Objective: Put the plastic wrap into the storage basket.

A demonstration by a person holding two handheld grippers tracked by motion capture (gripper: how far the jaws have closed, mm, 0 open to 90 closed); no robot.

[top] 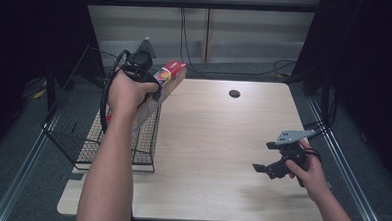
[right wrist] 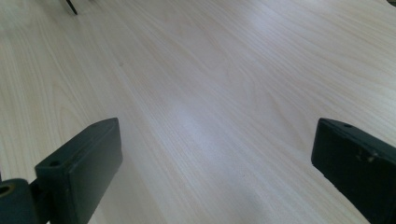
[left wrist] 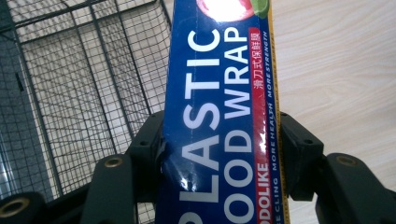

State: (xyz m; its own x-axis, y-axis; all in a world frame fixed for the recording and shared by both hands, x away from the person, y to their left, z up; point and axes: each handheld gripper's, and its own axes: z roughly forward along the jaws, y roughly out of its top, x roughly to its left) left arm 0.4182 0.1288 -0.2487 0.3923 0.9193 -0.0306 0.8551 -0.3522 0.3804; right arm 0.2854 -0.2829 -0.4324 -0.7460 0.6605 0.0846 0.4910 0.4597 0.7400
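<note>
A long box of plastic food wrap (top: 161,90), blue with white lettering (left wrist: 219,121), is held tilted above the right edge of a black wire basket (top: 78,135). My left gripper (top: 144,83) is shut on the box, its two black jaws pressing the box's sides (left wrist: 219,158). The box's upper end points toward the table's back. My right gripper (top: 267,168) hovers low over the wooden table (top: 217,141) at the right, open, with only bare wood between its jaws (right wrist: 215,154).
The wire basket (left wrist: 70,84) stands on the table's left side, partly past its edge. A dark round hole (top: 234,93) sits near the table's back edge. Metal rails run along both sides of the table. Cables hang at the back wall.
</note>
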